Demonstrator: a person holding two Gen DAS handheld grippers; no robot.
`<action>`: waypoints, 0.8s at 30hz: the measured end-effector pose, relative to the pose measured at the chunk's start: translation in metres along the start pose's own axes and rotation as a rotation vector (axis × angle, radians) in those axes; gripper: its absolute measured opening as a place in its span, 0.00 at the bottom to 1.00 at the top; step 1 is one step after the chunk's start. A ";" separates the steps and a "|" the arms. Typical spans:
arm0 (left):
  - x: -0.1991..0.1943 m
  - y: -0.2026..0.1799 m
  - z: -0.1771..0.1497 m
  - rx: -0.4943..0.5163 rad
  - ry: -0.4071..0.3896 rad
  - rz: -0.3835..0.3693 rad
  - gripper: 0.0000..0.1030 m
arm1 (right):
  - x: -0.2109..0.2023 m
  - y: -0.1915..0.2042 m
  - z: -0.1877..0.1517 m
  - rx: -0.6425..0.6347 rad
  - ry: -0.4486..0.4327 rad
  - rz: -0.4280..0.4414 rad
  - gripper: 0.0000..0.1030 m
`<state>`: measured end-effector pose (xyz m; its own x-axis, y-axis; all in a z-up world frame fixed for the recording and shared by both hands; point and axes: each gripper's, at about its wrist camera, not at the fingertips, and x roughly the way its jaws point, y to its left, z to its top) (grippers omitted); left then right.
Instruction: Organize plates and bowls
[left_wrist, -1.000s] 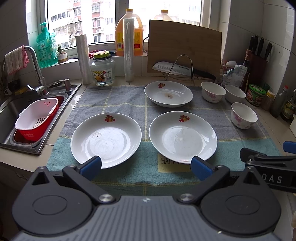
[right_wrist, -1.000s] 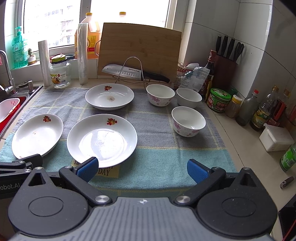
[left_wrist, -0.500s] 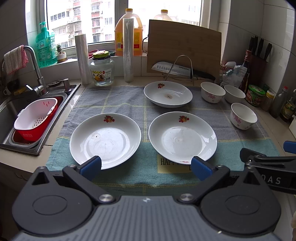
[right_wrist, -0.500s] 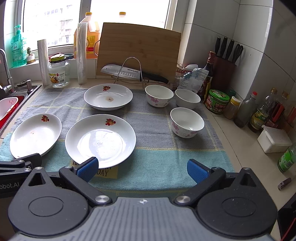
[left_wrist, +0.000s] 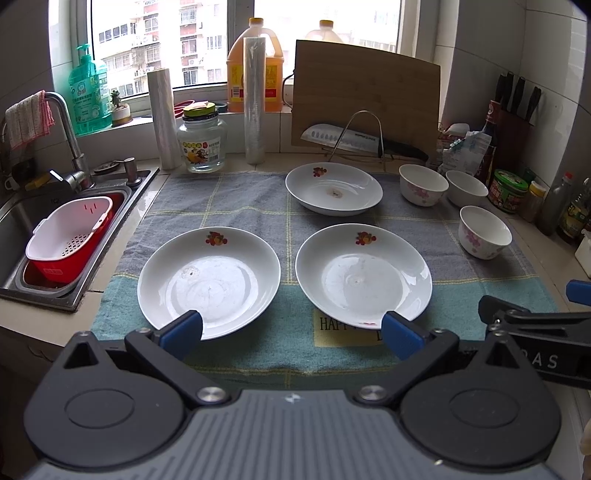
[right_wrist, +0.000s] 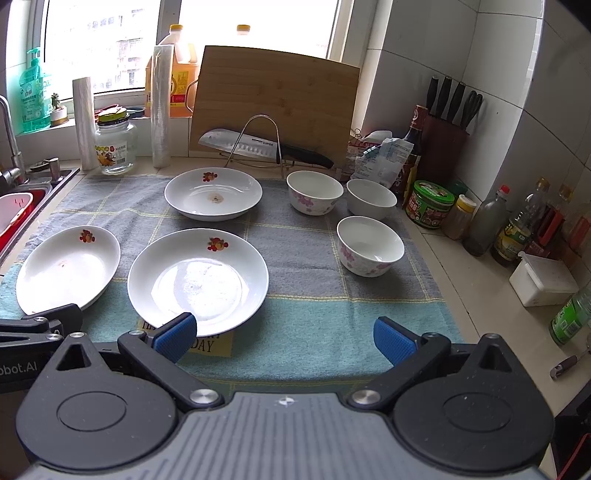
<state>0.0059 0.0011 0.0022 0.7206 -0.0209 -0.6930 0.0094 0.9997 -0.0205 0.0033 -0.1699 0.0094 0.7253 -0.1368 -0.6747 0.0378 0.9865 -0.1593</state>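
Left wrist view.
- Left gripper (left_wrist: 291, 328): blue fingertips spread wide, nothing between them, held over the near edge of the towel (left_wrist: 236, 206).
- Left plate (left_wrist: 208, 282) and middle plate (left_wrist: 364, 275): side by side on the near half of the towel, a narrow strip of cloth between their rims. The near rims lie close to the towel's front edge.
- Far plate (left_wrist: 334, 188): behind the middle plate, apart from it.
- Three bowls: back-left bowl (left_wrist: 423, 184) and back-right bowl (left_wrist: 466, 188) close together at the far right; near bowl (left_wrist: 484, 231) in front of them, near the towel's right edge.
- Open cloth: the far left quarter of the towel, between the jar (left_wrist: 201, 138) and the left plate.
- Sink (left_wrist: 74, 295) borders the towel on the left, with a strainer basket (left_wrist: 68, 238) inside.
- Writing: "HAPPY" partly readable on a yellow patch (left_wrist: 347, 332) under the middle plate's near rim.

Right wrist view.
- Right gripper (right_wrist: 284, 338): fingertips spread wide, empty, over the towel's front edge.
- Open cloth: a broad bare stretch ahead of the gripper, right of the middle plate and in front of the near bowl.
- Bare bench (right_wrist: 480, 295) runs along the right, edged by bottles and a white tub (right_wrist: 543, 282).
- Writing: "SUPOR" on the knife (right_wrist: 258, 146) resting in a wire rack (right_wrist: 258, 140) before the cutting board (right_wrist: 275, 99); "DAY" on the yellow patch.
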 end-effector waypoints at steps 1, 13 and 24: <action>0.000 0.000 0.000 0.000 -0.001 0.000 0.99 | 0.000 0.000 0.000 0.001 0.000 -0.001 1.00; 0.001 0.004 0.000 0.002 -0.002 -0.010 0.99 | 0.000 0.001 0.000 0.000 -0.003 -0.008 1.00; 0.004 0.005 0.002 0.002 -0.001 -0.017 0.99 | 0.000 0.004 0.000 -0.001 -0.007 -0.017 1.00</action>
<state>0.0099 0.0061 0.0008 0.7213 -0.0376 -0.6916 0.0229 0.9993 -0.0305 0.0033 -0.1661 0.0084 0.7295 -0.1529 -0.6667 0.0493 0.9839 -0.1717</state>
